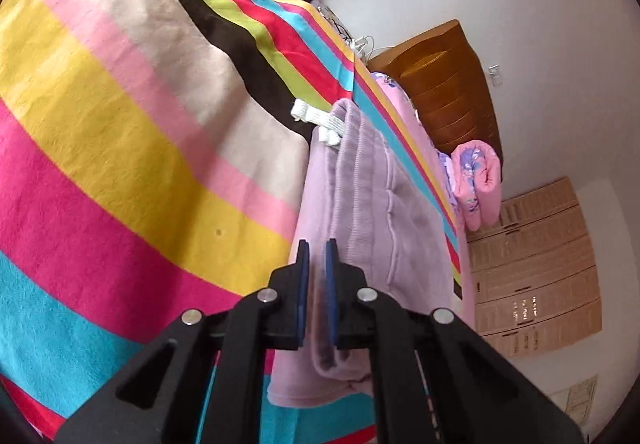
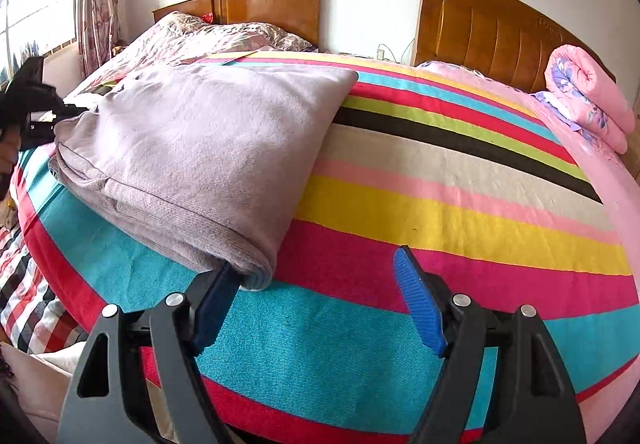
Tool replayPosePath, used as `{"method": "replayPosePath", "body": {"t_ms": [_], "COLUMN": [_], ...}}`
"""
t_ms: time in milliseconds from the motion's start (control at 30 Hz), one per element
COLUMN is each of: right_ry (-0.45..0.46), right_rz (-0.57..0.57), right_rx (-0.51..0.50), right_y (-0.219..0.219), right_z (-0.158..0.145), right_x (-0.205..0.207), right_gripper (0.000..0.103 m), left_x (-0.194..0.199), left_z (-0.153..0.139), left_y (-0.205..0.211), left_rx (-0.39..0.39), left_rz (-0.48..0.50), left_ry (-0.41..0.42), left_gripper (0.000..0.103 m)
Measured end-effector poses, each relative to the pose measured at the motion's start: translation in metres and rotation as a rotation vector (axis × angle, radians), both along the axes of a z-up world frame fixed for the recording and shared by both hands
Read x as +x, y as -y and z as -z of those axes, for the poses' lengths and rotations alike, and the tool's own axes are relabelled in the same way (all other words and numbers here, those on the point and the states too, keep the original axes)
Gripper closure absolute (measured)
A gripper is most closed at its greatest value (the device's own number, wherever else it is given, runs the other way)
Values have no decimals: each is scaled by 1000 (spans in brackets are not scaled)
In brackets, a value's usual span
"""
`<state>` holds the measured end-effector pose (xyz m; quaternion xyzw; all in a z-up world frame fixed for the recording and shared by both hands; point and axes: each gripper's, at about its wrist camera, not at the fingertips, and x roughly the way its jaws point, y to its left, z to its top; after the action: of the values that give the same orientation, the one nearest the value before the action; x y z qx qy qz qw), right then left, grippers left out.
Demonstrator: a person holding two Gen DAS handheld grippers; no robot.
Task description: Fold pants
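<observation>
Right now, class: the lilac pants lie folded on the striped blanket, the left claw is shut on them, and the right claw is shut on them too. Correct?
Not quite. The right claw is open, as the right wrist view shows. The pants, striped blanket and left claw are as stated.

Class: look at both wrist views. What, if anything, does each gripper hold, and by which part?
The left gripper is shut on the lilac pants, pinching a folded edge. The right gripper is open and holds nothing; one of its fingers touches the pants' corner.
</observation>
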<state>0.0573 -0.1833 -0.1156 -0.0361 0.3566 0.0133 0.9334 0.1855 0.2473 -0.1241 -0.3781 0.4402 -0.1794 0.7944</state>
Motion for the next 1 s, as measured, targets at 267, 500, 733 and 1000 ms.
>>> {"method": "replayPosePath", "body": {"t_ms": [267,500,733,1000], "right_ry": [-50,79,-23,-40], "right_rz": [-141,-224,-367,-392], "right_rx": [65,238,45,105], "right_y": [4,-1,-72,-62], "right_z": [-17,-63,-34,-34], "right_x": [-13,12,48,53], "right_gripper": [30,30,31,31], "left_x": [-18,-10,-23,-41], "left_z": [-55,-105,-34,-22], "left_y": [6,135,157,135], "left_rx": [190,506,701,634], "left_rz": [-62,173,256,247], "left_ry": [122,329,260,311], "left_gripper": [55,22,28,28]}}
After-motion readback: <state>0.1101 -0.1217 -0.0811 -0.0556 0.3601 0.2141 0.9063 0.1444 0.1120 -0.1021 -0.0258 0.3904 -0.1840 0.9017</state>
